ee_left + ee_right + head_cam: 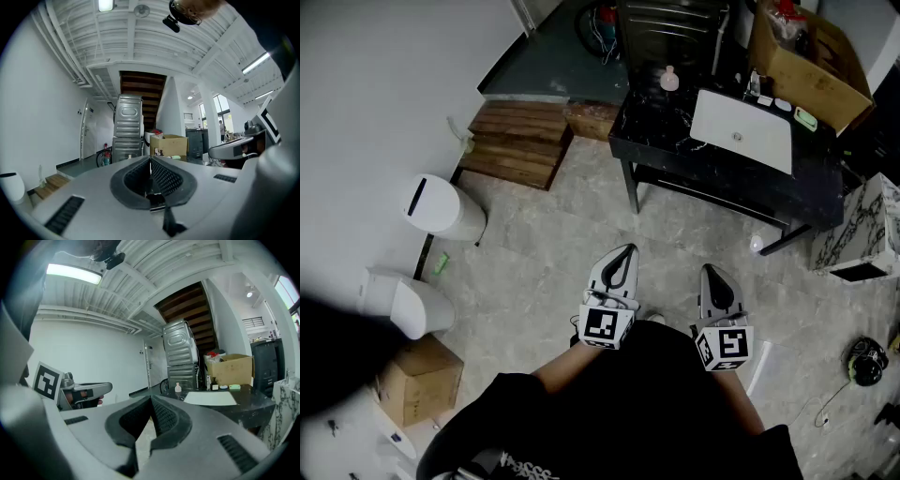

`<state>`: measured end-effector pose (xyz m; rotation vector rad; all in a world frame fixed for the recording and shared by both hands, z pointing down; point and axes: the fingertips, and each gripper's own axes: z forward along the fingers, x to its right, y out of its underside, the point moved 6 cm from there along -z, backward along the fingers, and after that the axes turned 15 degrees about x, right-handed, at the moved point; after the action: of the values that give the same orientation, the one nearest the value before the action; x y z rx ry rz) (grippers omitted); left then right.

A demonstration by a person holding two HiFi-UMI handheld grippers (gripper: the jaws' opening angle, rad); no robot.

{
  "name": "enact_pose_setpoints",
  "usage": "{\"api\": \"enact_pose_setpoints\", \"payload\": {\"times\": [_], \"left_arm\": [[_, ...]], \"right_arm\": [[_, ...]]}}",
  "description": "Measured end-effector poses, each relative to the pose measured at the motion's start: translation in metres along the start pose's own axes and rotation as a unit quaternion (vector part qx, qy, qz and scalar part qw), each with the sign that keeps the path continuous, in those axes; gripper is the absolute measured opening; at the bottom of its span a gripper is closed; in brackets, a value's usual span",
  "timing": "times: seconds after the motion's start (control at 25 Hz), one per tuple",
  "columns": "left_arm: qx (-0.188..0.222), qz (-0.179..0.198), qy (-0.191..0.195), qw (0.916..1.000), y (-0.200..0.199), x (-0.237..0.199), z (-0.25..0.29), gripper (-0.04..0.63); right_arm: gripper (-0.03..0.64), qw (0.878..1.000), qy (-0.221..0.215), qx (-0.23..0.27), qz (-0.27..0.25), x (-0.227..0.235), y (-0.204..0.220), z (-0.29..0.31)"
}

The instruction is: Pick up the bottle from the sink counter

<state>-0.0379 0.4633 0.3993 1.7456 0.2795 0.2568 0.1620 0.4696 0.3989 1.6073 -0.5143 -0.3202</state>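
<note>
A black marble tabletop [666, 127] with a white basin [742, 129] stood on the grey tiled floor [544, 272], well ahead of the person. The bottle [670, 79] stood upright near its far left corner. Only the gripper views showed the ribbed ceiling [140, 268]. The left gripper [626, 250] and the right gripper [709, 270] pointed roughly level, side by side, both with fingers [166, 176] pressed together and empty.

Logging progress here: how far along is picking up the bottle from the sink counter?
Done: nothing yet; the bottle stands untouched on the sink counter. In hand: nothing; the left gripper and right gripper are both shut and empty, over the floor well short of the counter. Left: approach, open a gripper, grasp and lift the bottle.
</note>
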Motion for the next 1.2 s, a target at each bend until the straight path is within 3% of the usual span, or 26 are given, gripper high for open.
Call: {"api": "enact_pose_setpoints", "payload": {"times": [0.4, 0.52, 0.68, 1.0, 1.2], "left_arm": [[-0.014, -0.031, -0.030, 0.9990, 0.015, 0.004, -0.017, 0.017], [-0.016, -0.033, -0.027, 0.9990, 0.018, 0.000, -0.018, 0.017], [-0.008, -0.066, -0.009, 0.9977, 0.029, -0.006, -0.018, 0.017], [-0.017, -0.041, -0.012, 0.9990, 0.032, -0.051, -0.001, 0.017], [-0.035, -0.048, -0.011, 0.9982, 0.040, -0.093, 0.020, 0.017]], "right_arm": [[0.038, 0.998, -0.023, 0.028, 0.061, 0.001, 0.003, -0.013], [0.038, 0.997, -0.017, 0.024, 0.066, 0.001, 0.009, -0.013], [0.038, 0.998, -0.006, -0.003, 0.066, -0.001, 0.021, -0.009], [0.038, 0.998, -0.012, 0.010, 0.068, -0.018, 0.027, 0.035], [0.039, 0.999, 0.031, 0.007, 0.037, -0.022, 0.029, 0.078]]}}
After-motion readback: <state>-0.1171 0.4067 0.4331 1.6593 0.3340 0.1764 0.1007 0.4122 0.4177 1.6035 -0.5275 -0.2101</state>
